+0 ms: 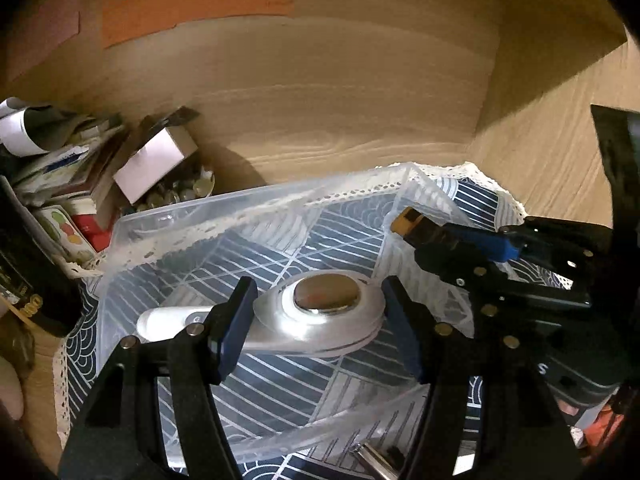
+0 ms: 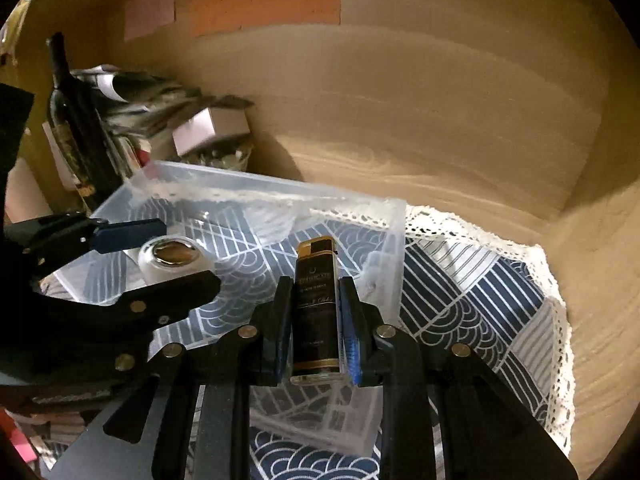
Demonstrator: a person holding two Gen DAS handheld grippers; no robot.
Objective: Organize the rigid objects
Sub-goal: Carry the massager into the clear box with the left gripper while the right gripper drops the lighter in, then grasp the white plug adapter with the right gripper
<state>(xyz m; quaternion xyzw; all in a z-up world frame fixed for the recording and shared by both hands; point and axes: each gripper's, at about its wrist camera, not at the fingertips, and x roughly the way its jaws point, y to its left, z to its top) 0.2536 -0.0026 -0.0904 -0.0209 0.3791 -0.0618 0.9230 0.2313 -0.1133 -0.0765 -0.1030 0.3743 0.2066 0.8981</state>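
Note:
A clear plastic bin (image 1: 256,204) stands on a blue-and-white patterned cloth (image 1: 476,196). My left gripper (image 1: 318,318) is shut on a white oval jar with a silver top (image 1: 326,300) and holds it over the inside of the bin. In the right wrist view the bin (image 2: 394,240) is in the middle and the jar (image 2: 174,254) is at left. My right gripper (image 2: 314,312) is shut on a black bottle with gold trim (image 2: 314,304) at the bin's right wall. The bottle also shows at right in the left wrist view (image 1: 424,232).
A dark wine bottle (image 2: 74,128) stands at the far left beside a pile of papers and small boxes (image 1: 80,168). A wooden back wall (image 1: 320,92) with coloured sticky notes (image 2: 264,0) closes the space. A metal object (image 1: 374,458) lies by the bin's near edge.

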